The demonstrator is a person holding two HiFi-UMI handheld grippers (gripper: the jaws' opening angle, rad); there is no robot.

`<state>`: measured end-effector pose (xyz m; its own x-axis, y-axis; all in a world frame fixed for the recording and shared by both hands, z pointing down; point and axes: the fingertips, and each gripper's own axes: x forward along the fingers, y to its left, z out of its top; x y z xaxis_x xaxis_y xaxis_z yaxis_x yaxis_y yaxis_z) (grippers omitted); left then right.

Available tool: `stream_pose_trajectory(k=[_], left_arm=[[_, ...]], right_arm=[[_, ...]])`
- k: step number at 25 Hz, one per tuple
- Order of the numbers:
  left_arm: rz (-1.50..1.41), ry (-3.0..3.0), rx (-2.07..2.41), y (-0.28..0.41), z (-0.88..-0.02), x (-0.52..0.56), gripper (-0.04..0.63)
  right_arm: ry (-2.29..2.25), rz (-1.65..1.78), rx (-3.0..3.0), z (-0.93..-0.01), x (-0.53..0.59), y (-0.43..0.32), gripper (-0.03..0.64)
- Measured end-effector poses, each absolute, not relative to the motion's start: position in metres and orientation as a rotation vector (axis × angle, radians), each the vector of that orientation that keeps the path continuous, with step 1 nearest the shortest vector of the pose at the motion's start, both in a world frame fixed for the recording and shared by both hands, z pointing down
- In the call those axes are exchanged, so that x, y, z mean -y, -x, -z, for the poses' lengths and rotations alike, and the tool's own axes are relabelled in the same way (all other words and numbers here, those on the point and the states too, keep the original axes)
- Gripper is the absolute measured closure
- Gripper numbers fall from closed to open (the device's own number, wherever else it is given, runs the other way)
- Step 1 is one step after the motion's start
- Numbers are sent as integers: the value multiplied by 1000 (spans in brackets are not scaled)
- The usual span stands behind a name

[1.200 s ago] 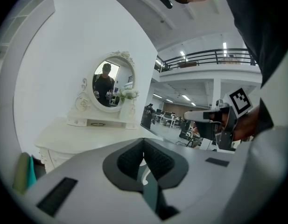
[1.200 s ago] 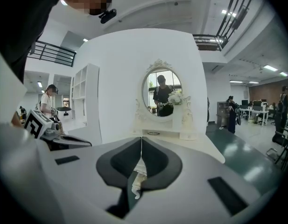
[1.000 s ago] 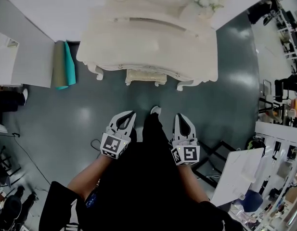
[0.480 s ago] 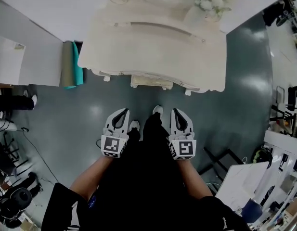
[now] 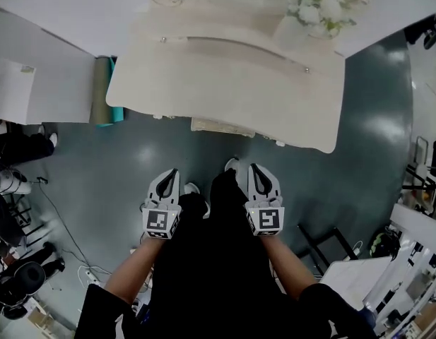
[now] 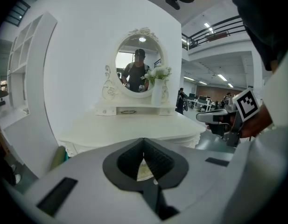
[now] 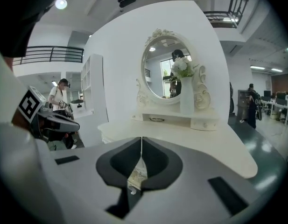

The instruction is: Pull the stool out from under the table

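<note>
A cream stool [image 5: 219,126] sits tucked under the front of the cream dressing table [image 5: 225,76]; only its near edge shows in the head view. A sliver of it shows through the closed jaws as the stool [image 6: 143,171] and the stool [image 7: 136,177]. My left gripper [image 5: 167,176] and right gripper [image 5: 256,171] are held side by side above the dark floor, short of the table, both shut and empty. In the left gripper view the right gripper [image 6: 214,118] shows at the right.
An oval mirror [image 6: 139,64], a white vase of flowers [image 5: 318,6] and a small glass dish stand on the table. A green and teal roll [image 5: 103,90] leans by the white wall at left. A black stand [image 5: 323,239], cables and clutter sit at right and lower left.
The view has moved closer to the table, which now covers more of the stool. Both grippers stay shut and have drawn slightly nearer each other.
</note>
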<state>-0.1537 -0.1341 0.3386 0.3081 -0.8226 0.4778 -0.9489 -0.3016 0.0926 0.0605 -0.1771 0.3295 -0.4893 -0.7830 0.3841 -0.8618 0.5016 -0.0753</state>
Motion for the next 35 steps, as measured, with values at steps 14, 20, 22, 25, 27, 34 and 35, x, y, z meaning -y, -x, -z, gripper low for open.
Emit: stream_pose_trajectory(k=[14, 20, 22, 25, 27, 34, 35], left_arm=[[-405, -2175, 1603, 173, -470, 165, 581], [-406, -2213, 1569, 163, -523, 185, 581], [-418, -2226, 1571, 163, -541, 191, 581], [-446, -2220, 1593, 167, -567, 193, 581], [-499, -2220, 1586, 172, -589, 192, 581], [-576, -2155, 1554, 192, -653, 192, 580], [-575, -2141, 1558, 196, -661, 193, 580]], right_arm=[[-1418, -285, 2394, -437, 201, -57, 598], [-1451, -256, 2380, -497, 209, -71, 598], [-1489, -280, 2376, -518, 214, -77, 597], [-1481, -298, 2372, -550, 217, -82, 598], [-1464, -309, 2365, -574, 217, -82, 597], [-1435, -335, 2311, -632, 221, -90, 597], [-1432, -337, 2305, -641, 223, -90, 597]])
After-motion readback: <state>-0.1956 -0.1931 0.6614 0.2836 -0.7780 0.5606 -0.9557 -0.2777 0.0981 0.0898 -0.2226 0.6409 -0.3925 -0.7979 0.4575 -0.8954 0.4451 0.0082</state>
